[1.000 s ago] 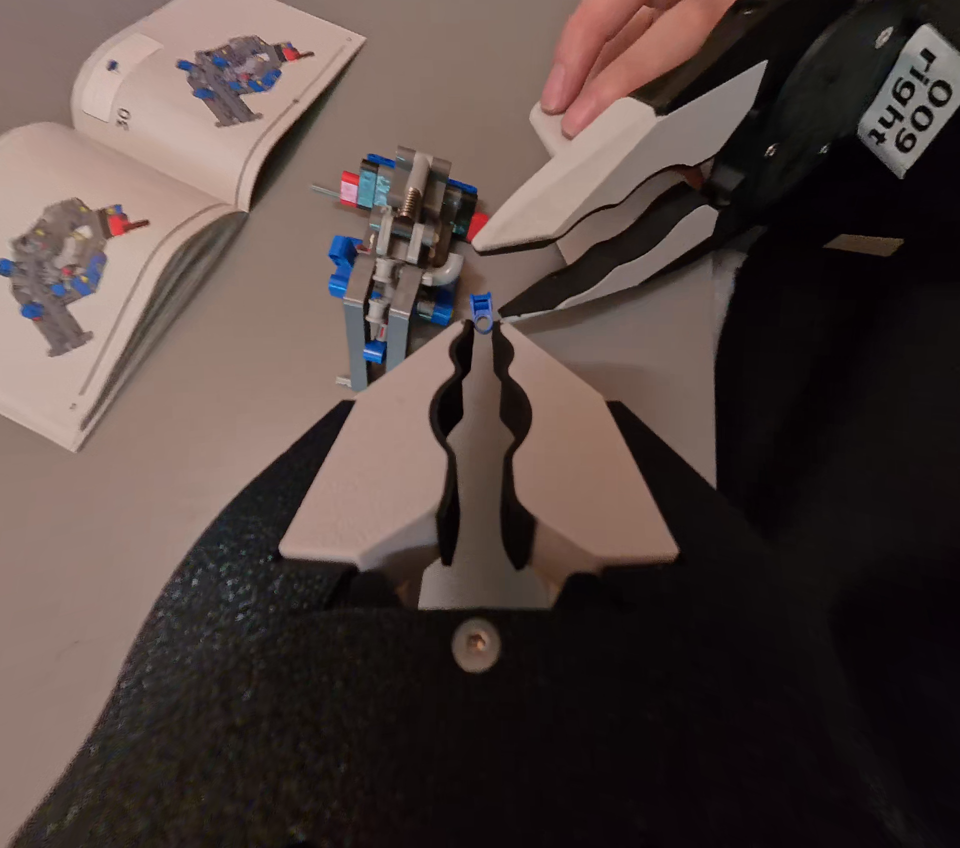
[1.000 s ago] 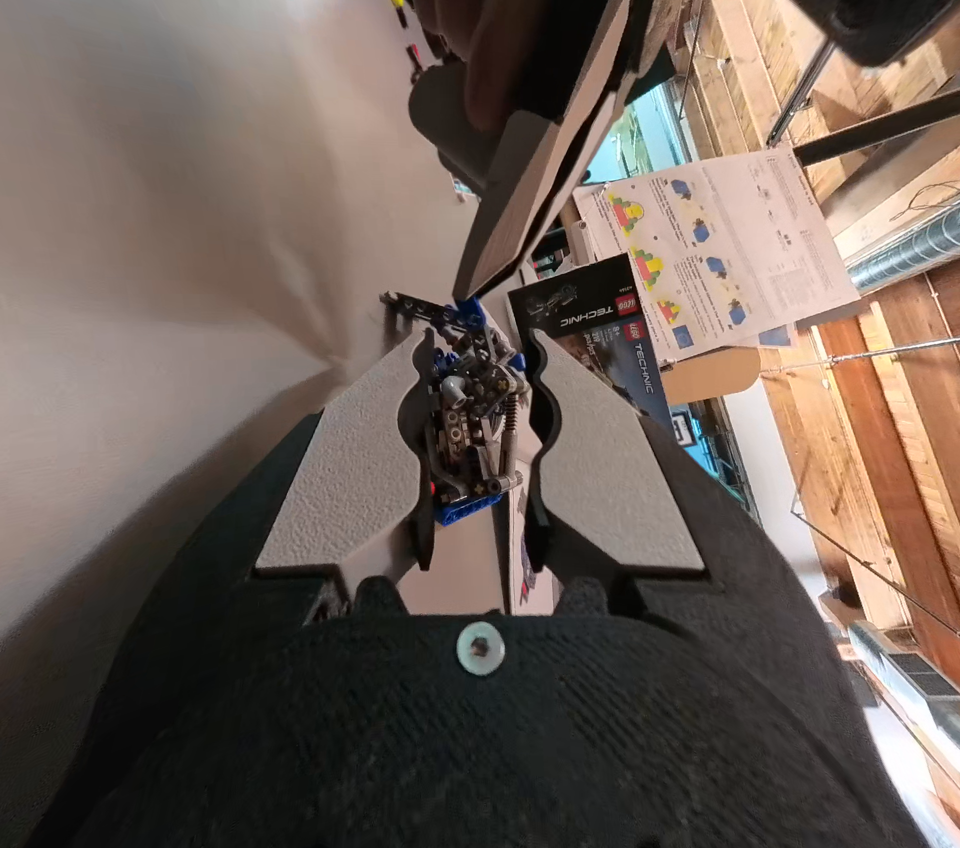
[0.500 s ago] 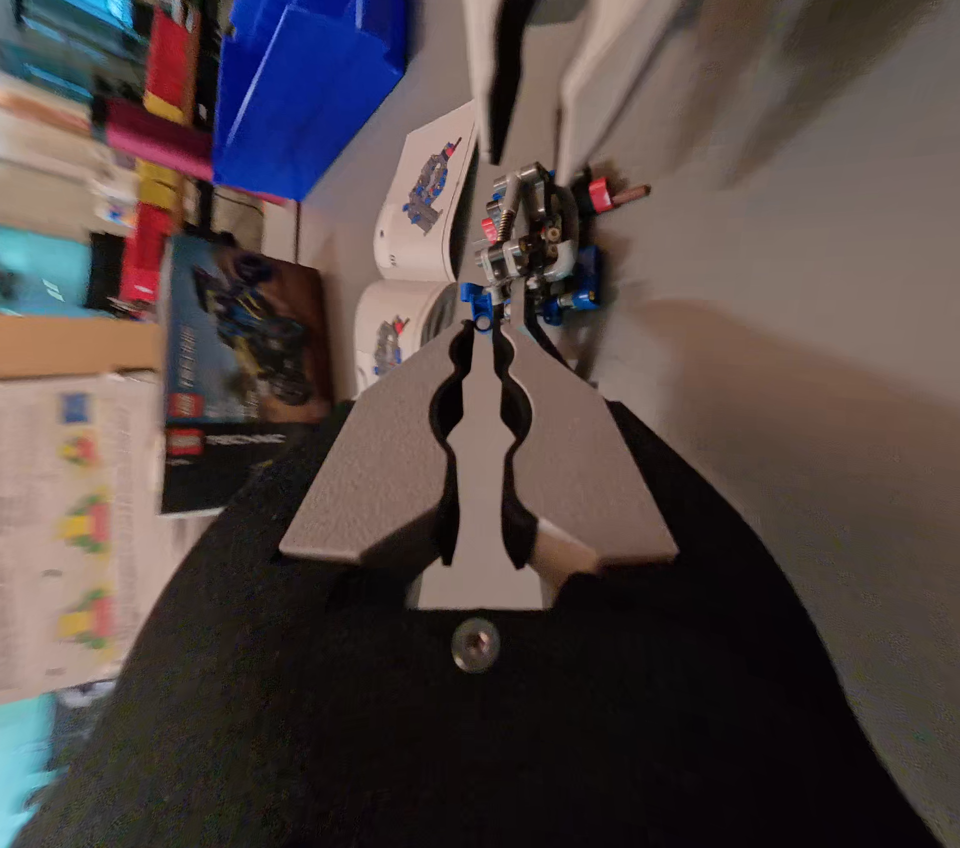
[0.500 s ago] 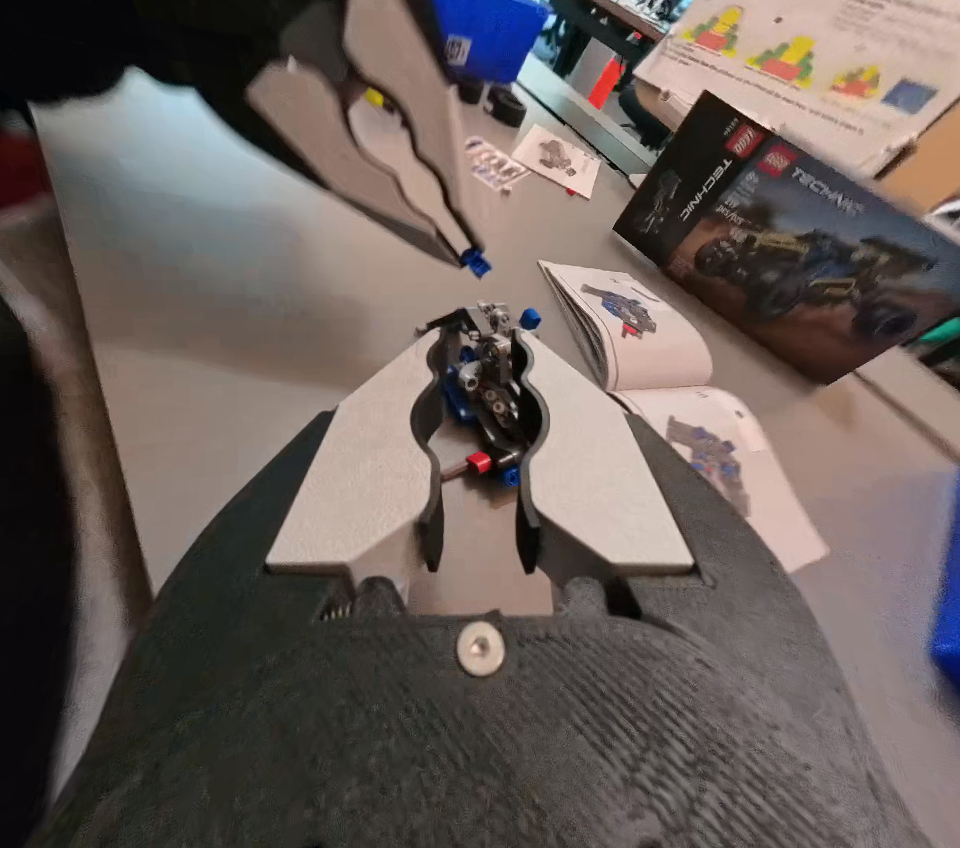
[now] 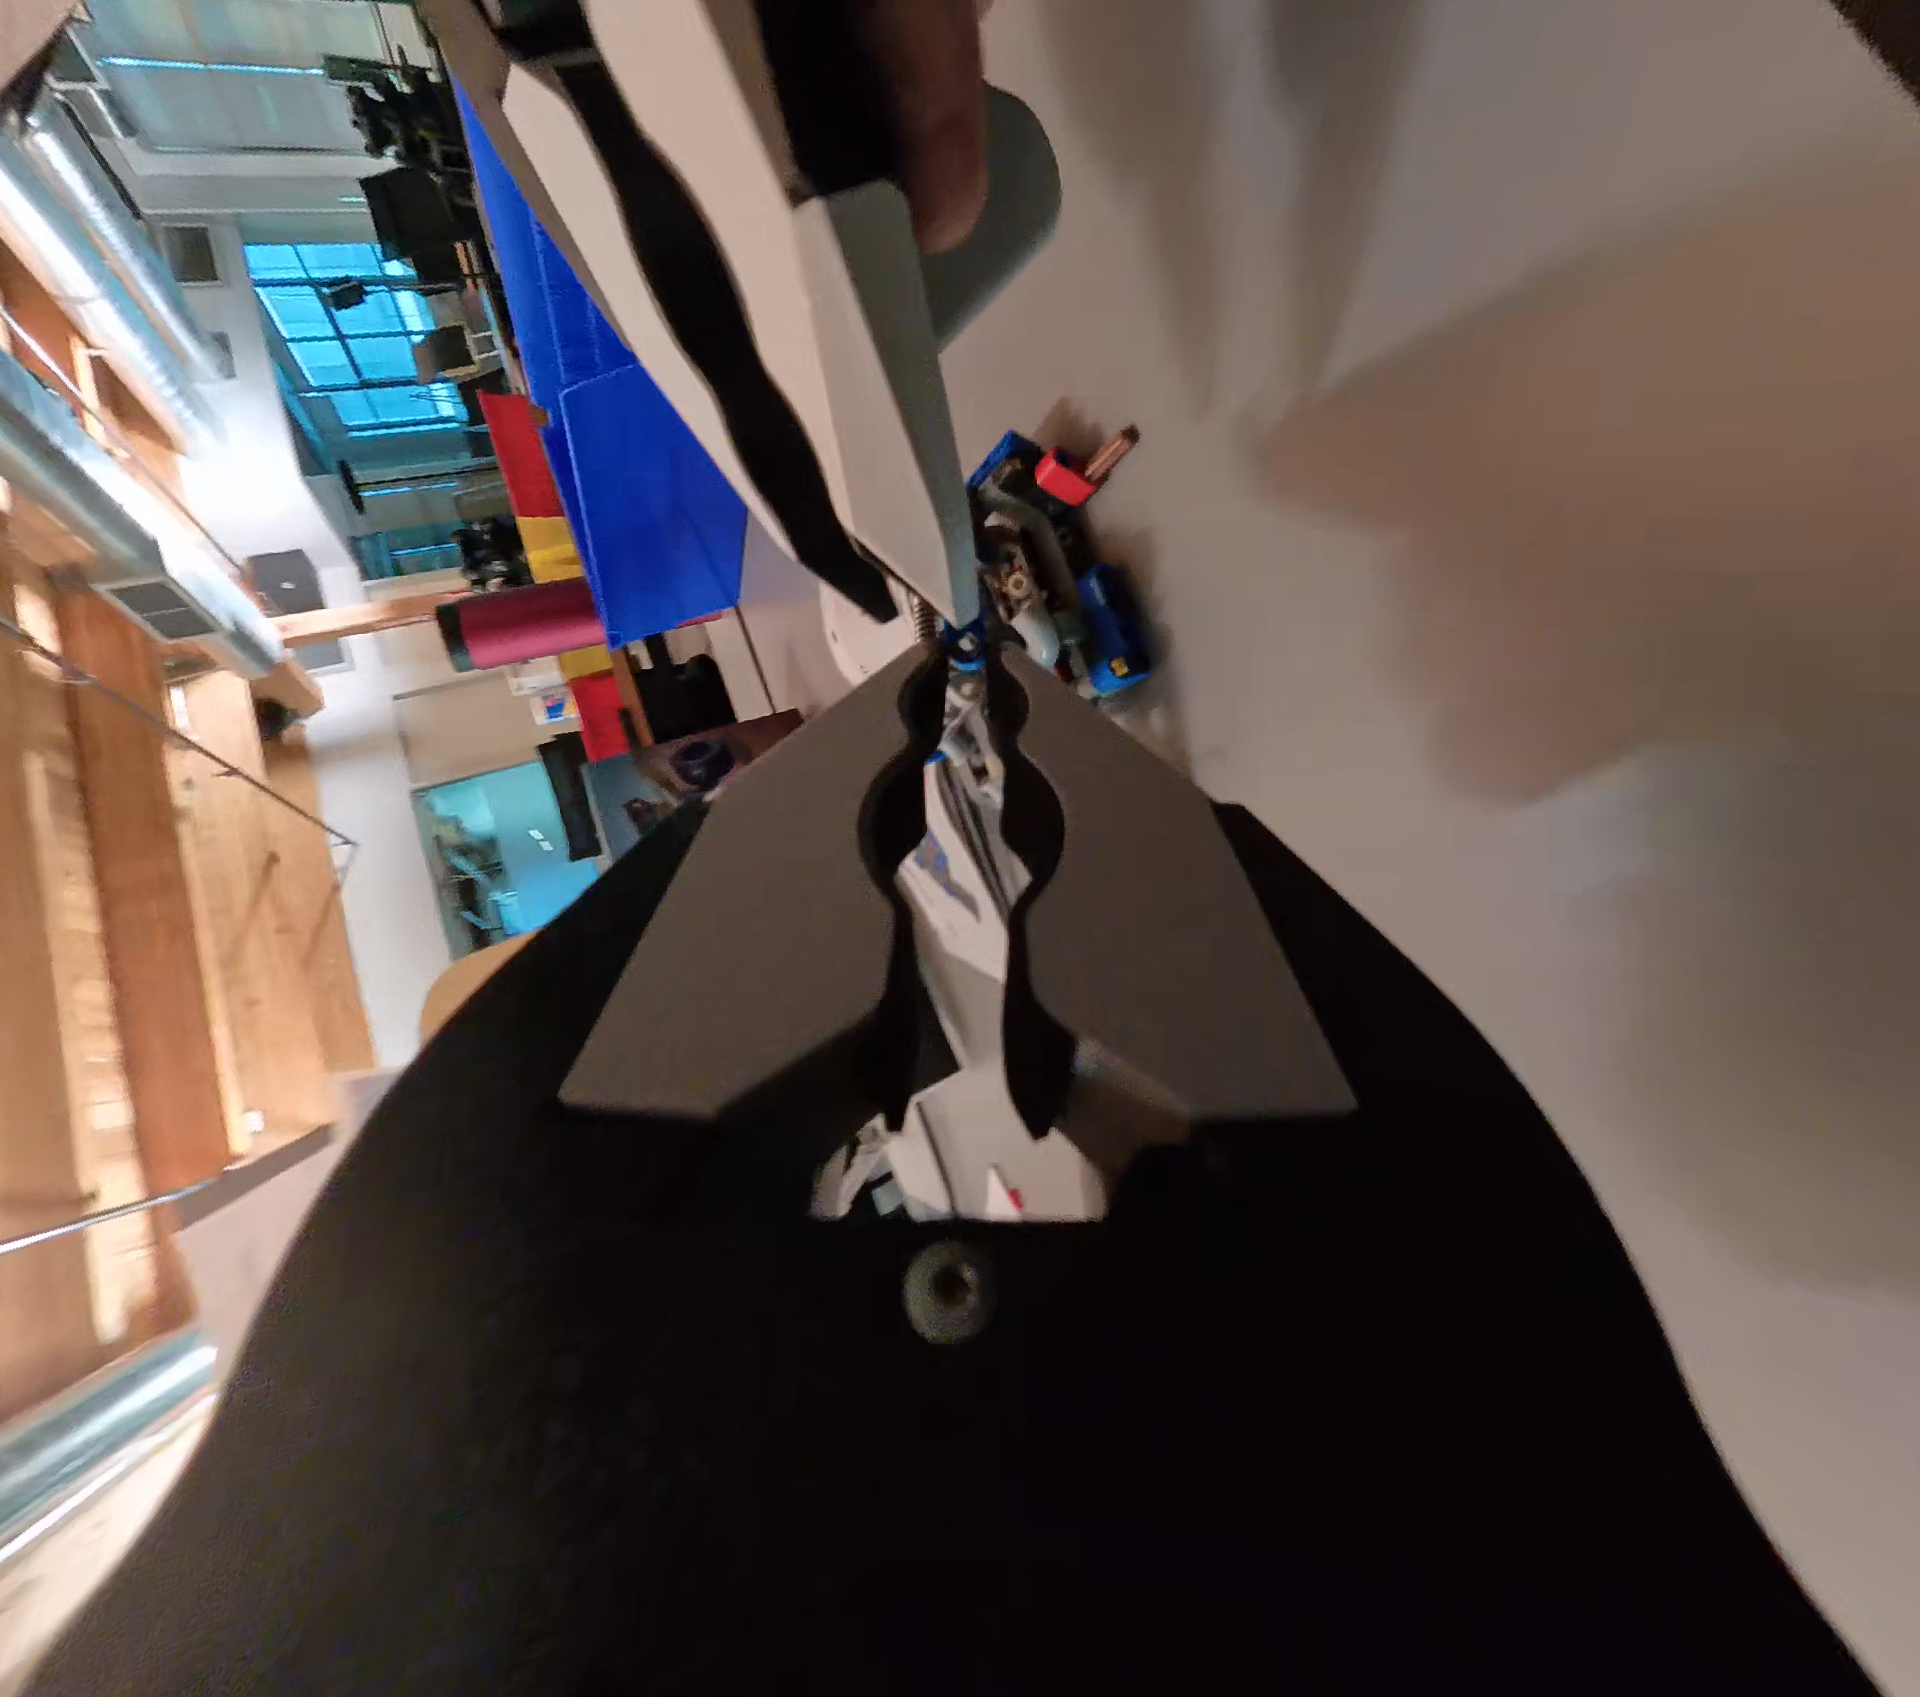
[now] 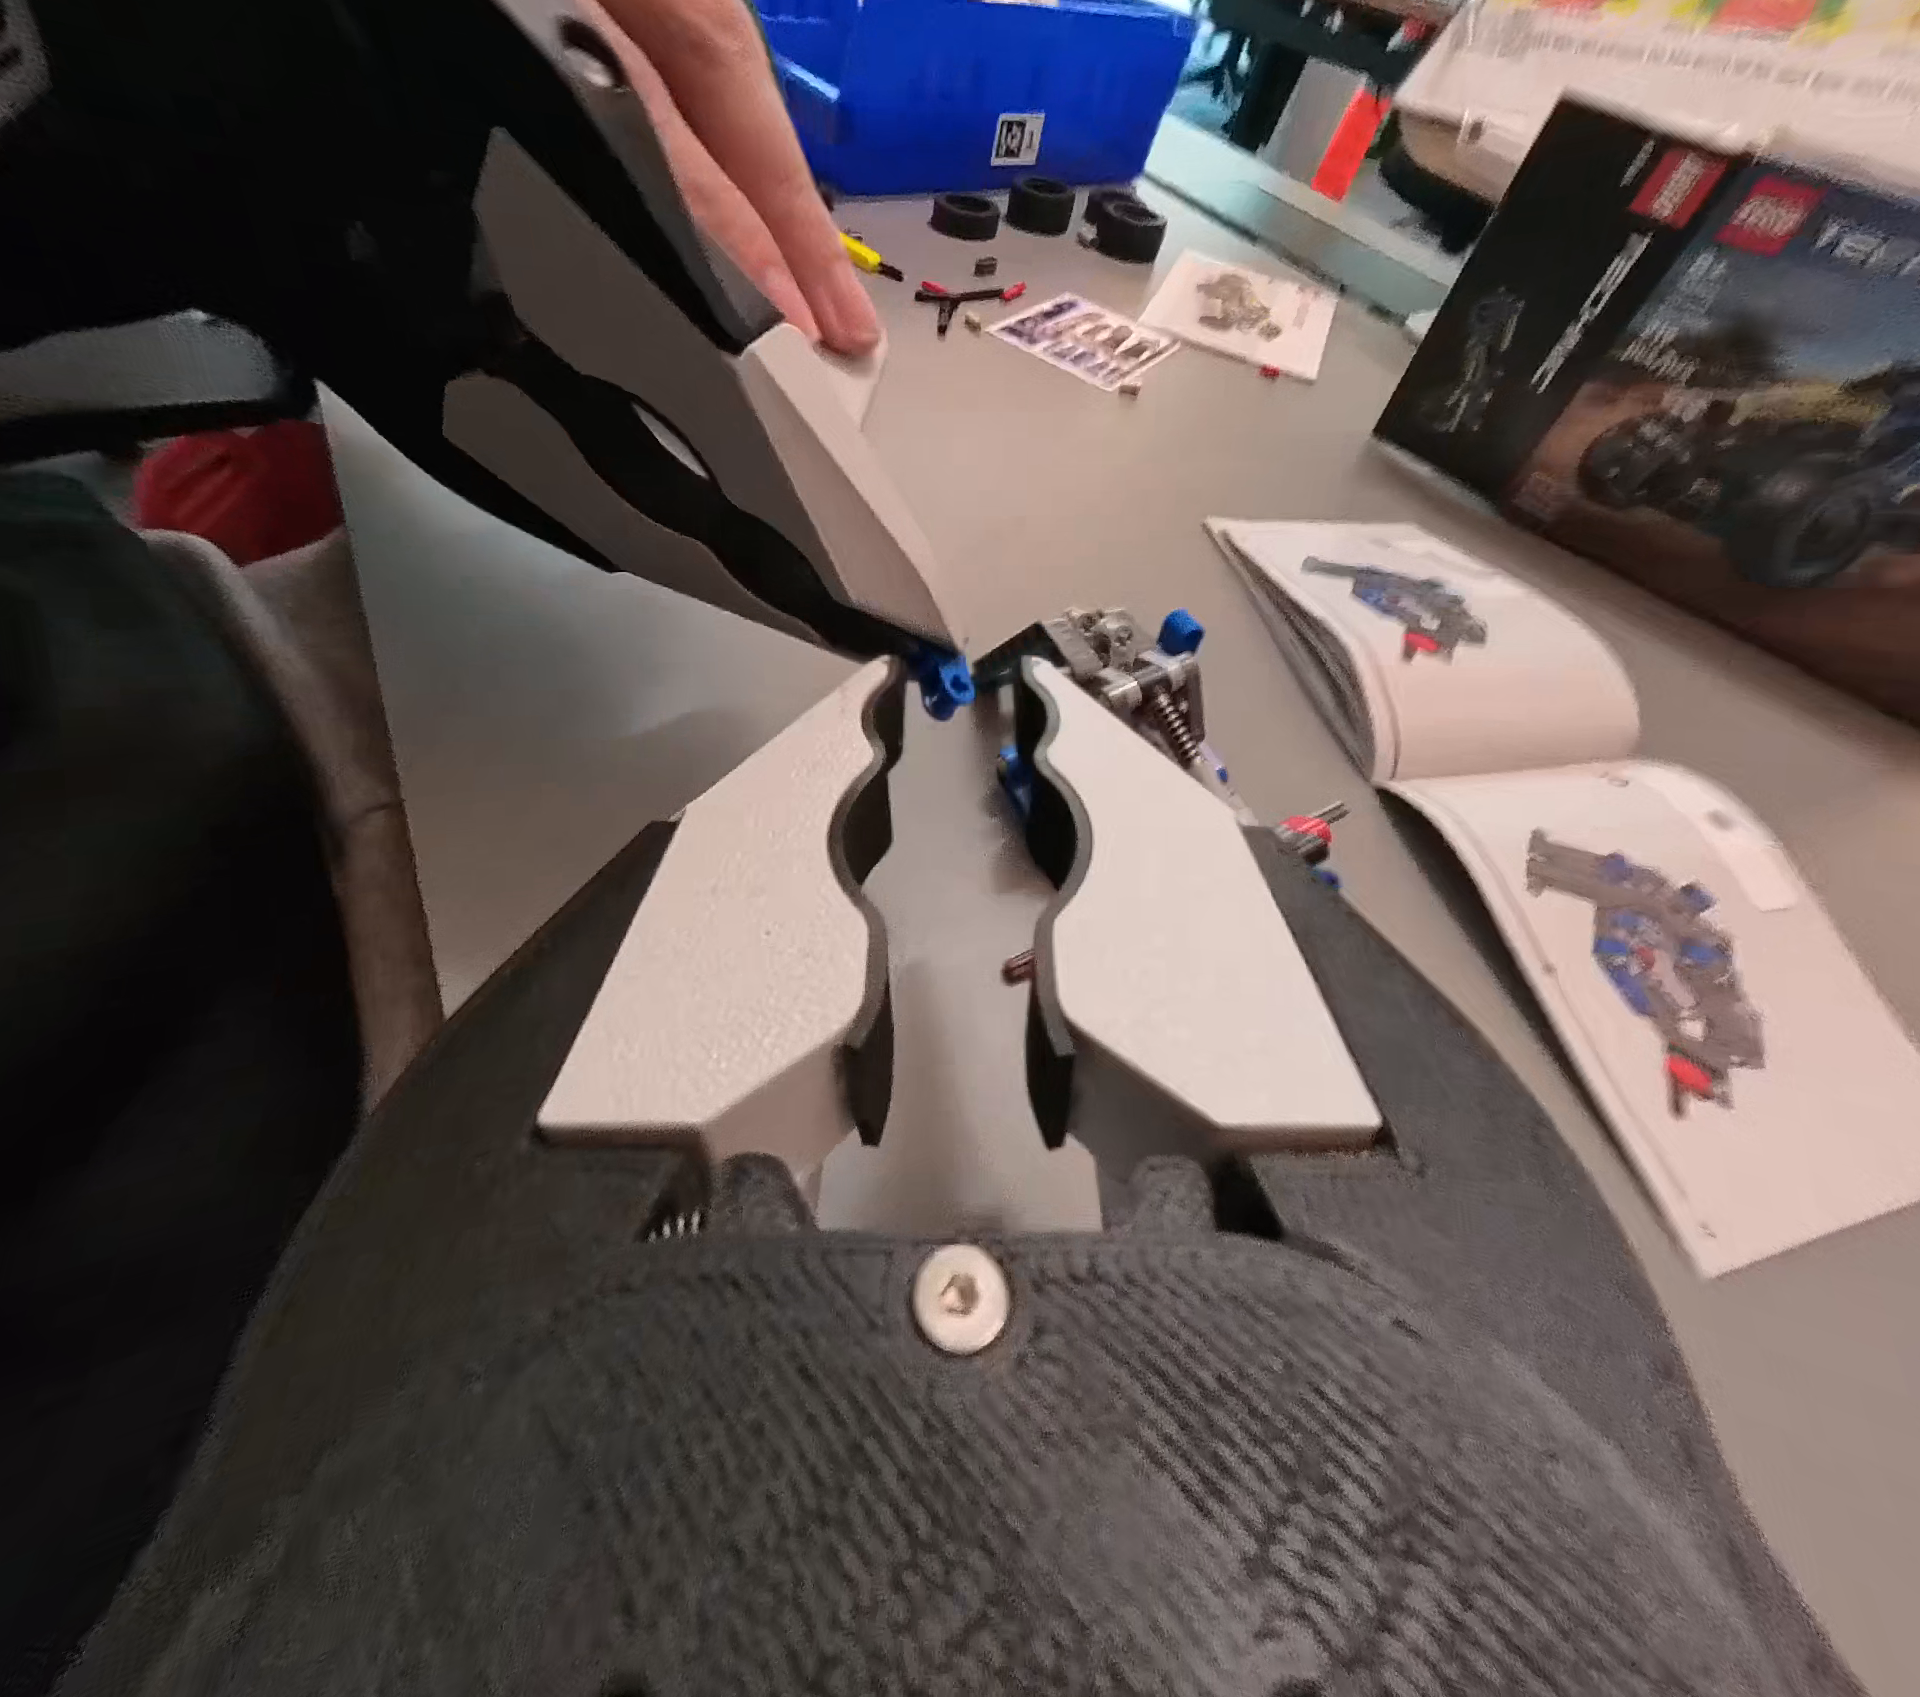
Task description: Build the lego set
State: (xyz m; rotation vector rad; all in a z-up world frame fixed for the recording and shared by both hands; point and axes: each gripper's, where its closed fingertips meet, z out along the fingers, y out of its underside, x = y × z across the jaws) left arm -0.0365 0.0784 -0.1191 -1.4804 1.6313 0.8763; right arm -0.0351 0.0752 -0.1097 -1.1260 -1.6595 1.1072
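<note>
Left tool (image 6: pixel 940 645): tips nearly together, pinching a small blue connector (image 6: pixel 943 689); reaches in from the upper left in the right wrist view, a hand (image 6: pixel 727 120) lying along its top.
Blue connector: at the very tips of the left tool, just in front of the right tool's left fingertip (image 6: pixel 878 681), close beside the toy model (image 6: pixel 1127 671); contact with the model cannot be told.
Right tool (image 6: pixel 956 697): partly open, table surface visible between its pads; nothing pressed between them; right finger lies alongside the model.
Toy model: grey and black build with a spring, blue pieces and a red-capped pin, resting on the table (image 6: pixel 1091 463), just right of the right tool's tip.
Booklet (image 6: pixel 1507 712): lies open, right of the model.
Box (image 6: pixel 1683 338): dark printed carton, beyond the booklet.
Bin (image 6: pixel 987 78): blue, at the far side of the table.
Tyres (image 6: pixel 1049 213): three black ones in front of the bin.
Loose sheets (image 6: pixel 1236 312): near the tyres, with small scattered parts.
</note>
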